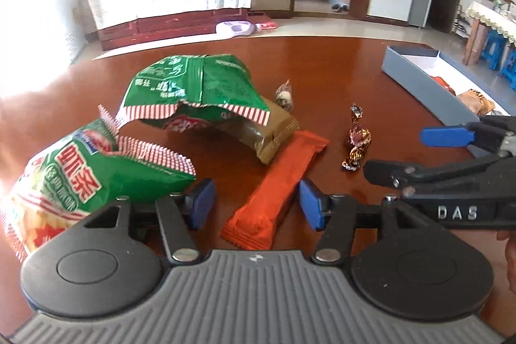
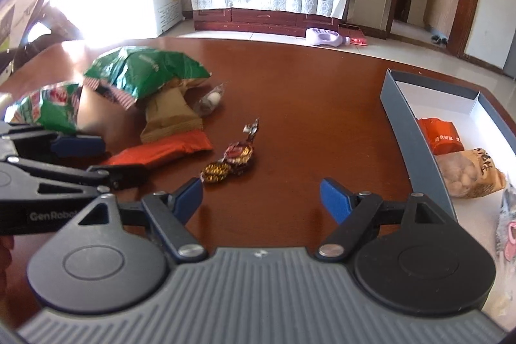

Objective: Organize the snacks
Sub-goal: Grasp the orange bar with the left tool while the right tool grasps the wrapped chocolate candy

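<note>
Both cameras ride low over the near edge of the tabletop (image 1: 322, 60), tilted down and facing its far edge and the cabinet (image 2: 267, 12) beyond. The left one sits close above the orange bar (image 1: 274, 192); the right one looks from further right, nearer the box (image 2: 416, 131). Both share the green bags (image 1: 196, 86), the candies (image 2: 232, 163) and that box.

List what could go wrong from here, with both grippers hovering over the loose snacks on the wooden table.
1. The left gripper straddles the orange foil bar with open jaws; the bar's far end touches the olive-brown packet, so lifting may drag that packet.
2. The right gripper, open, sits near the two foil-wrapped candies; closing could catch only one.
3. Both grippers work close together and might collide.
</note>
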Action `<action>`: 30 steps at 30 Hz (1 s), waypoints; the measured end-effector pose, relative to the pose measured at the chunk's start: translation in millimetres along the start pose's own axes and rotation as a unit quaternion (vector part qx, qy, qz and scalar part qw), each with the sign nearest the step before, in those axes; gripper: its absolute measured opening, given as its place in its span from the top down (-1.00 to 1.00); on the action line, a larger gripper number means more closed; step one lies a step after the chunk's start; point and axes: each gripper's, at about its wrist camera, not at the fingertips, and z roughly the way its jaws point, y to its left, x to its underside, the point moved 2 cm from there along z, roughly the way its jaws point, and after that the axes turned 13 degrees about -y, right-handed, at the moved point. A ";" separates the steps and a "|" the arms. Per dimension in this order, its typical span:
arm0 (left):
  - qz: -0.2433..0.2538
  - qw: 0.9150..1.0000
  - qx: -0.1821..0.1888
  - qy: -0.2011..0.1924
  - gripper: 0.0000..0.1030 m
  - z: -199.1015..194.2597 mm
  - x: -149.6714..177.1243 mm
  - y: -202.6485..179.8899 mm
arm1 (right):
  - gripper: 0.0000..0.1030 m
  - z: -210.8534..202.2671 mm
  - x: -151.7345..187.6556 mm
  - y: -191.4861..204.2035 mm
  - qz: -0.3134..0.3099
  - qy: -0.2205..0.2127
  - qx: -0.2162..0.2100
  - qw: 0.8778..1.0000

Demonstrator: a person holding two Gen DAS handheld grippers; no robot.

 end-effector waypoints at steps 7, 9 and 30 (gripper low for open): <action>0.018 0.999 0.036 -0.002 -0.14 1.6 2.0 -7.2 | -0.34 20.9 -4.3 -0.9 0.026 0.007 -0.006 1.000; 0.025 0.999 0.040 -0.003 -0.13 1.8 3.5 -12.1 | -0.31 25.7 -4.6 4.9 0.011 0.007 -0.006 1.000; 0.011 0.999 0.035 -0.001 0.52 -7.6 7.2 -22.8 | 0.53 9.8 -4.5 11.3 0.011 0.015 -0.033 0.999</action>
